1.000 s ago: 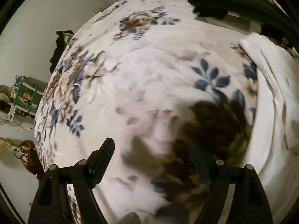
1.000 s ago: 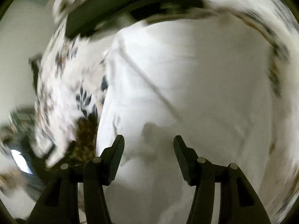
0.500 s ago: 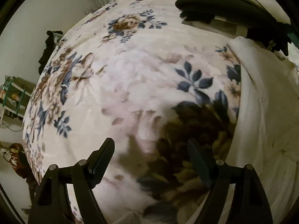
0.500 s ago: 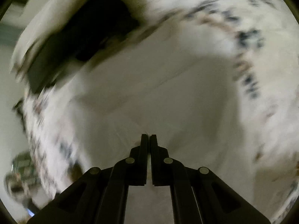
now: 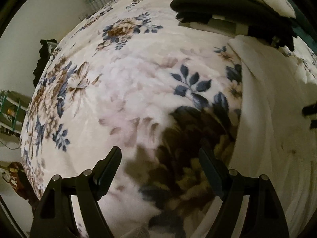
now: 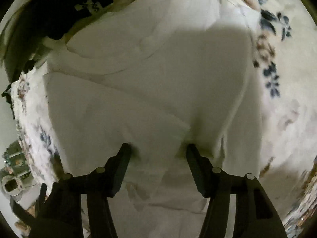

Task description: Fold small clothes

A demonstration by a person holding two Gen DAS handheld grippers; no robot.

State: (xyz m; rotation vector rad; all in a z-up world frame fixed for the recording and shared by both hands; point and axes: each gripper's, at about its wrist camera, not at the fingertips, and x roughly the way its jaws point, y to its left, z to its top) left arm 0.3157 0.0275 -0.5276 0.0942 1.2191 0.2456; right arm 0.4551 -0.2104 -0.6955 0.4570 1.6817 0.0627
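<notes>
A white garment [image 6: 158, 83] lies spread and creased on a floral blanket [image 6: 287, 103]. My right gripper [image 6: 157, 148] is open, its two fingertips pressed down on the white cloth, which bulges between them. In the left wrist view the same garment [image 5: 273, 119] lies at the right edge. My left gripper [image 5: 159, 154] is open and empty, hovering over the bare blanket [image 5: 122, 91] to the left of the garment. A dark piece of the right gripper [image 5: 311, 113] shows at the far right.
A stack of dark folded clothes [image 5: 227, 6] with a white one on top lies at the far side of the bed; it also shows in the right wrist view [image 6: 49, 13]. A green shelf [image 5: 11, 109] stands beside the bed at left.
My right gripper was open, shut half a second ago, and is open again, now lower on the white garment. My left gripper stayed open and shifted only slightly over the blanket.
</notes>
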